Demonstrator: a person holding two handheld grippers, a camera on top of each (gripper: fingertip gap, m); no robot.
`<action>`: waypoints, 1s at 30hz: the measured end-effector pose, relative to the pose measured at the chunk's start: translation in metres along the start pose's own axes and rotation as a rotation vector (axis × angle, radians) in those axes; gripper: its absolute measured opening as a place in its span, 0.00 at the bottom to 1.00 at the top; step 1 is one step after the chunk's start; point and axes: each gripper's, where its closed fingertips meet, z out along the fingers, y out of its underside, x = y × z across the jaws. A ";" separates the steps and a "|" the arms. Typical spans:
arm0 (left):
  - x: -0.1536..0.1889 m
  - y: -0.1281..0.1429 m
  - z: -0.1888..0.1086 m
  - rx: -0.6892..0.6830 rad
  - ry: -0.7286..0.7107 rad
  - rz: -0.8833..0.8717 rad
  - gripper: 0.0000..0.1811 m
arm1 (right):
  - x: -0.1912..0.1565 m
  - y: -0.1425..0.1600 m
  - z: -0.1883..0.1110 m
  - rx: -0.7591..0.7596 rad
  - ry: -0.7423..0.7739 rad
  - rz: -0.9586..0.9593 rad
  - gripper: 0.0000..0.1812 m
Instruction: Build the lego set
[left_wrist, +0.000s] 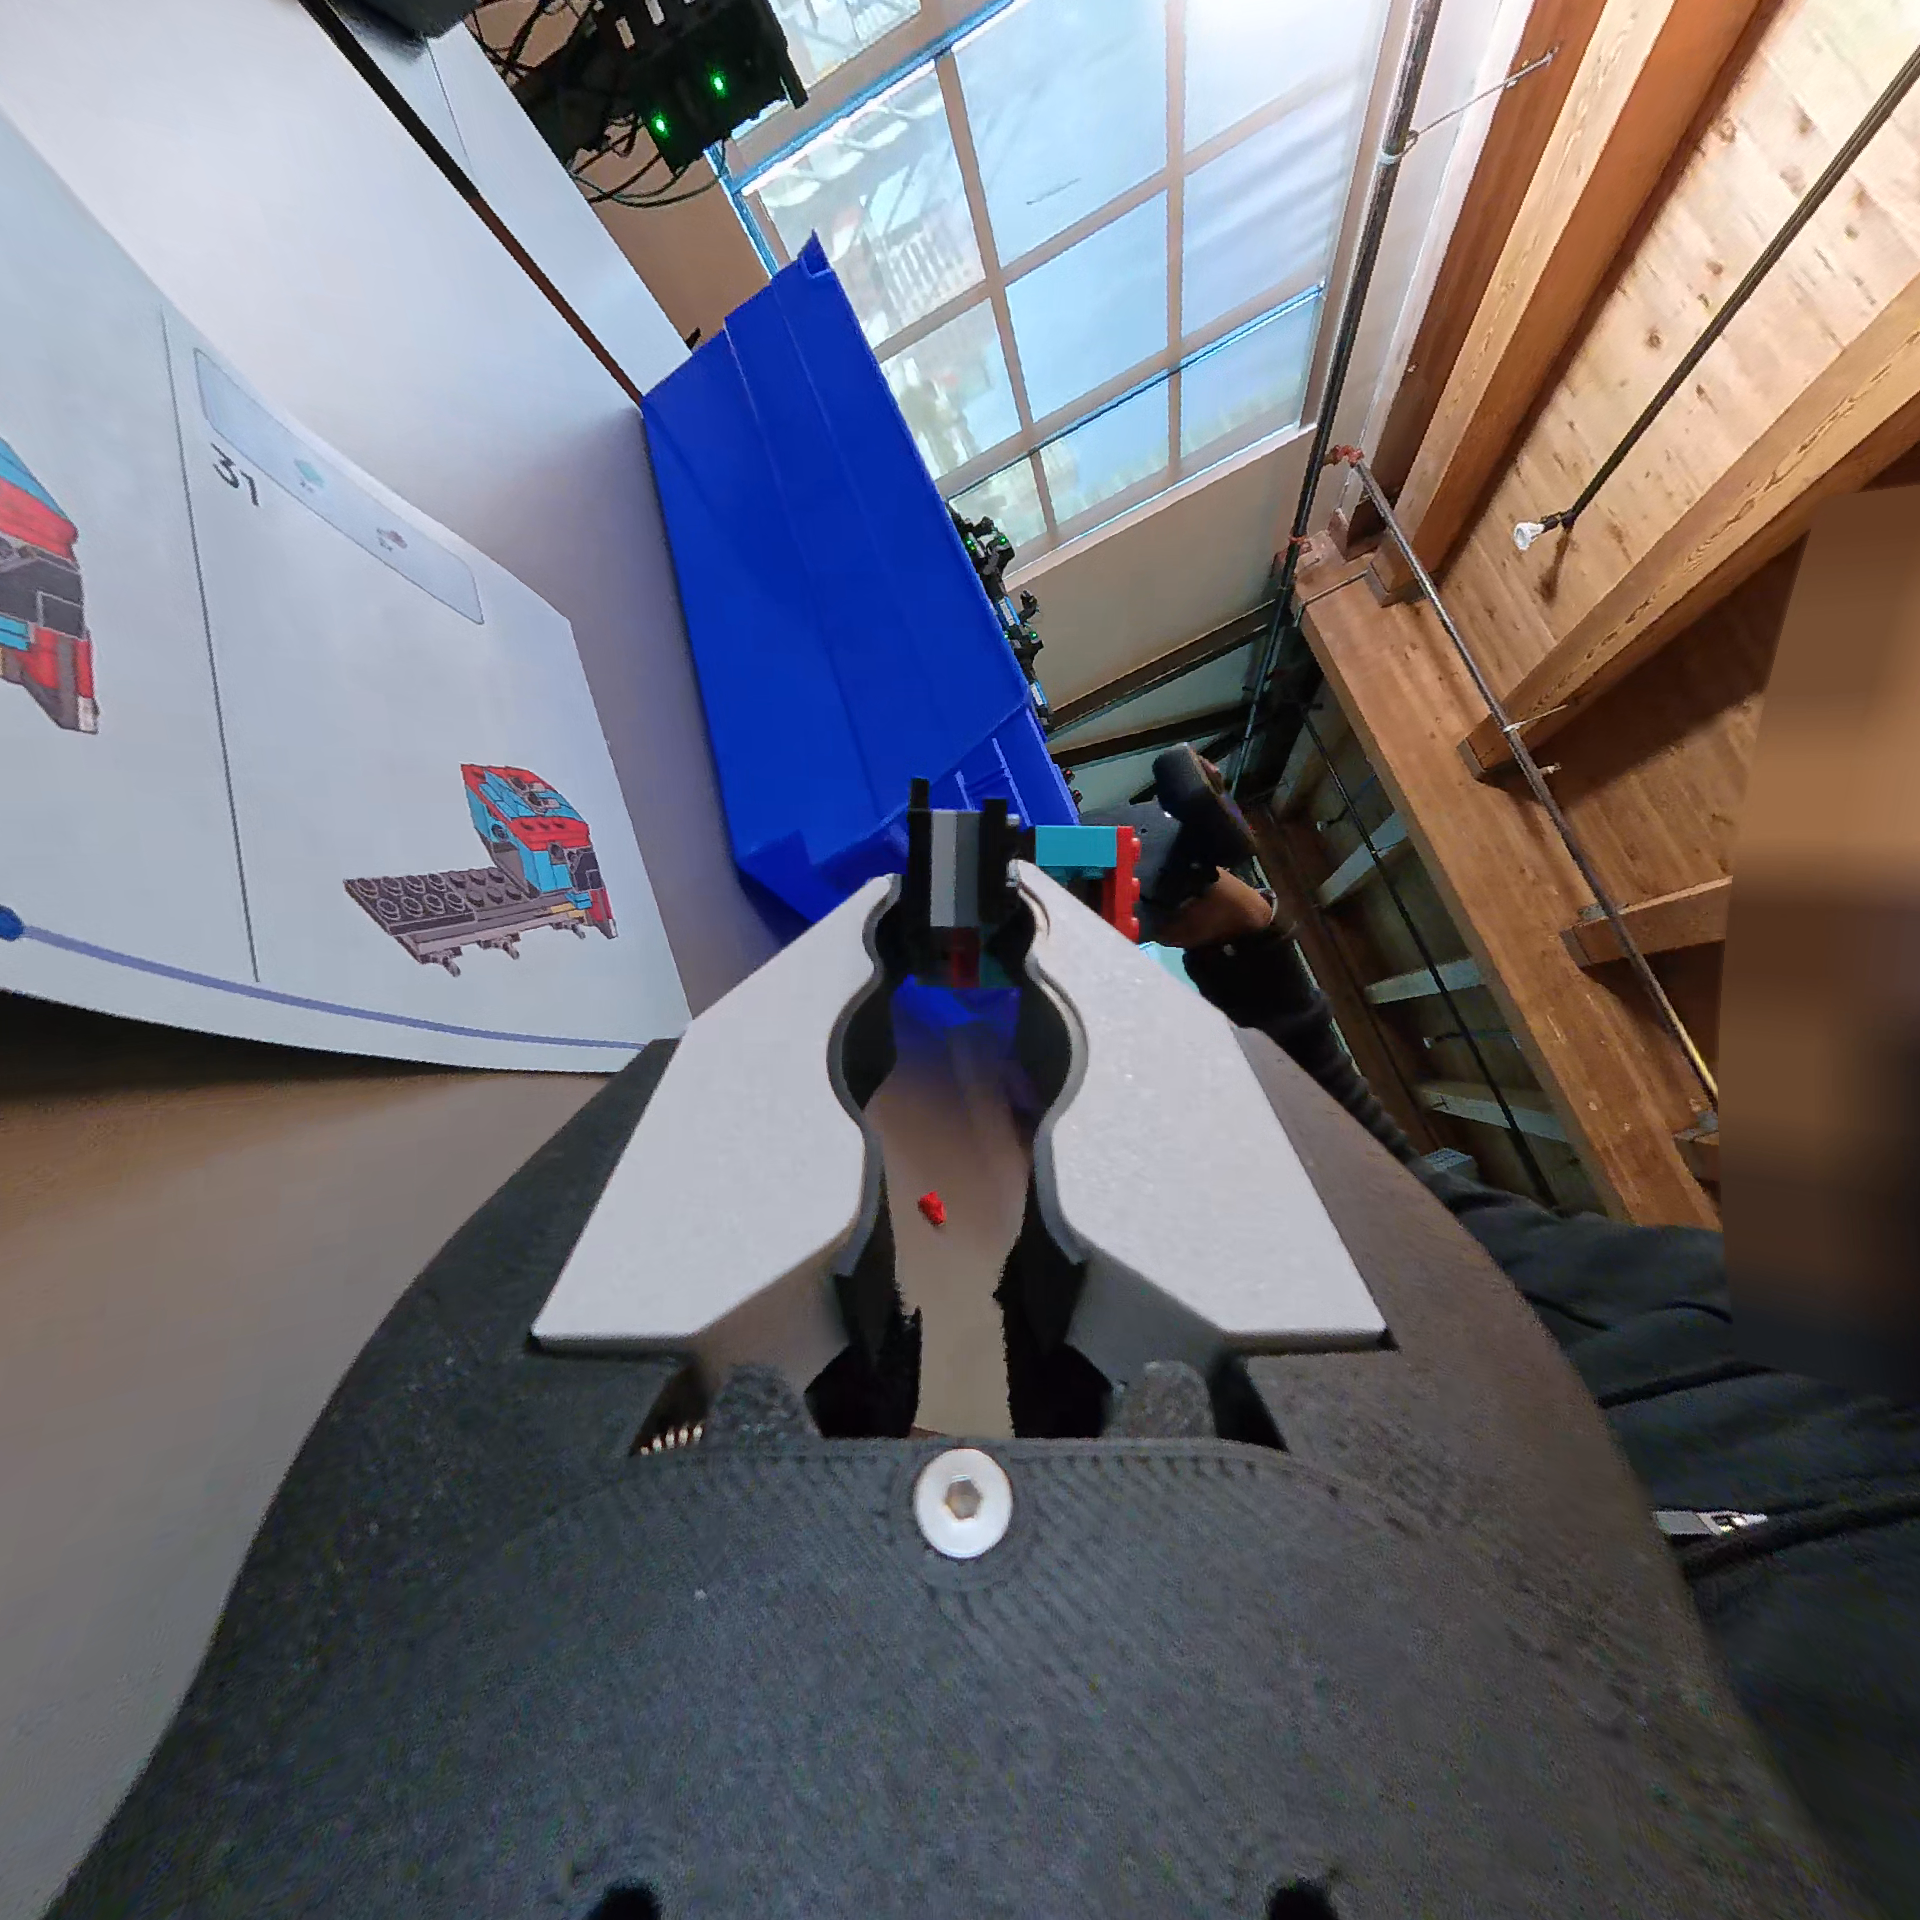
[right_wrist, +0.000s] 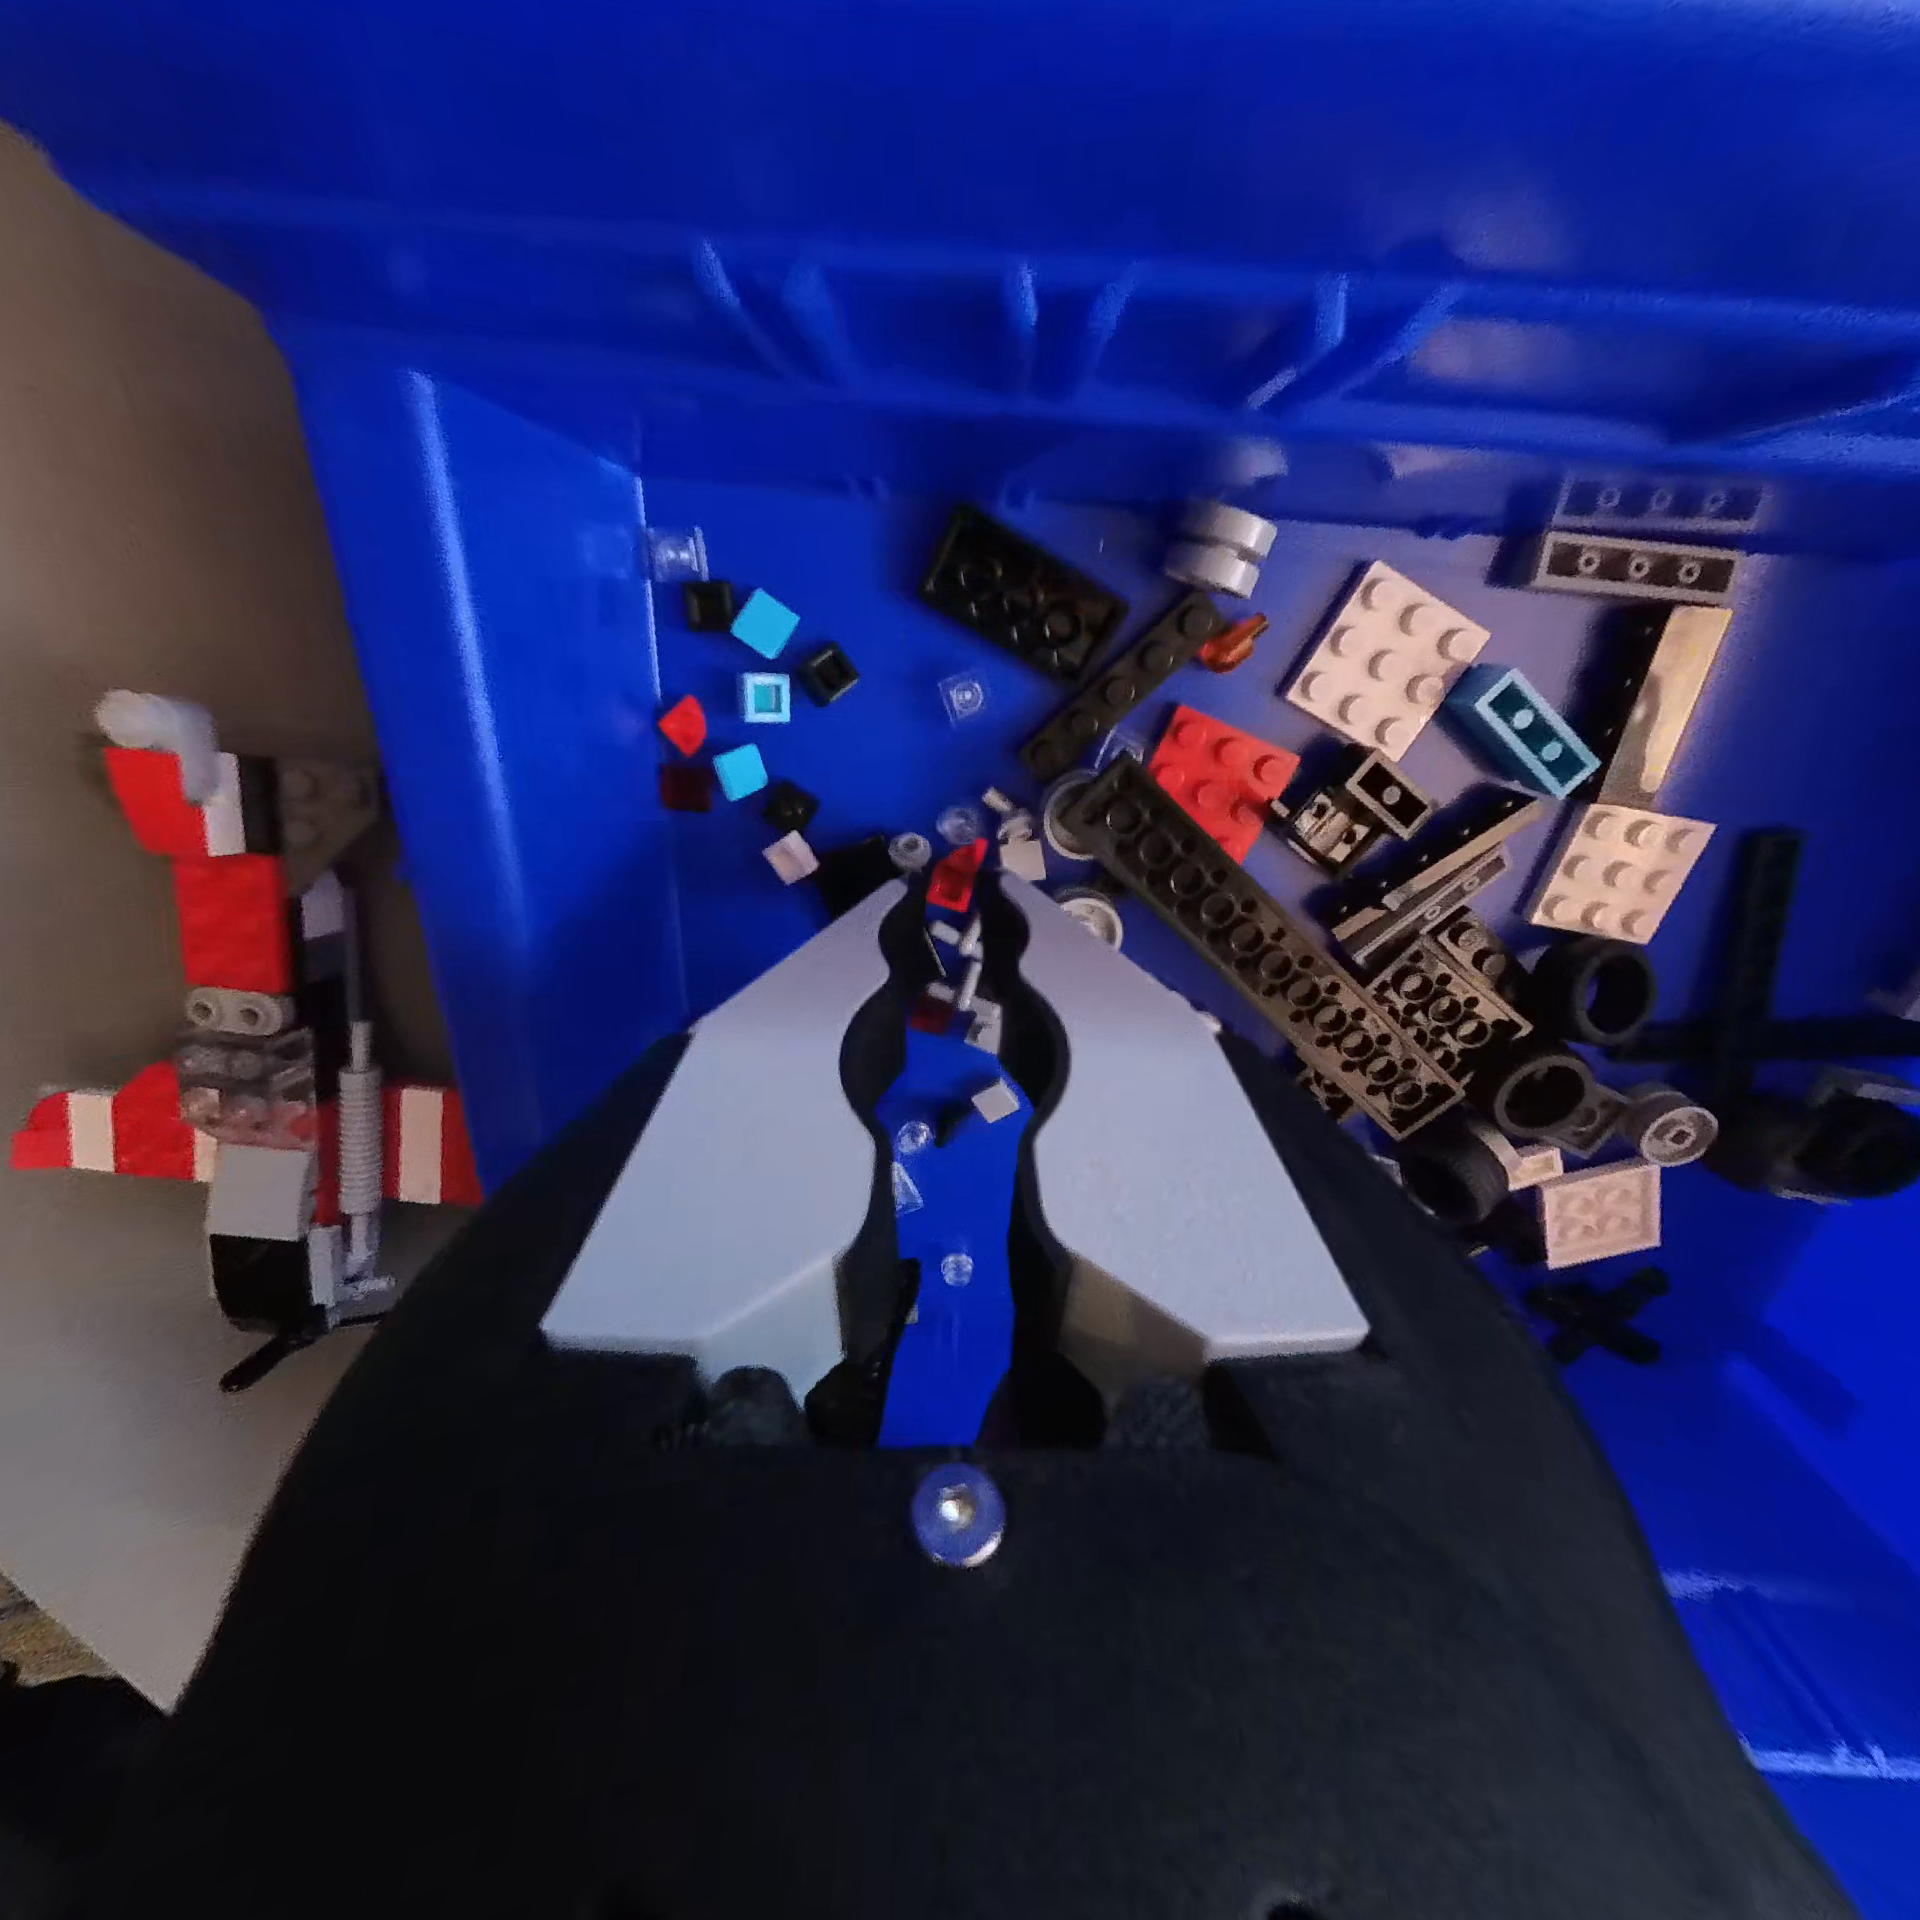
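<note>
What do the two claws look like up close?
Both look alike. The left claw and right claw each have two pale grey wedge-shaped fingers with wavy, black-edged inner sides, on a rough, textured black body with a silver screw in the middle. Beside the left one shows a dark sleeve.

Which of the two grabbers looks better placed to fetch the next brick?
The right gripper, probably: it is down inside the blue bin with a small red piece at its tips. The left gripper is clamped on the partly built model.
</note>
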 end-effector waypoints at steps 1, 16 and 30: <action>0.000 0.000 0.000 0.001 0.002 -0.001 0.09 | -0.001 0.000 0.001 0.004 -0.011 0.000 0.06; 0.003 0.000 -0.001 0.009 0.004 0.029 0.09 | 0.000 -0.006 0.002 0.035 -0.008 0.010 0.08; 0.010 0.004 -0.004 0.009 0.015 0.069 0.09 | 0.002 -0.007 -0.013 0.061 0.075 0.039 0.01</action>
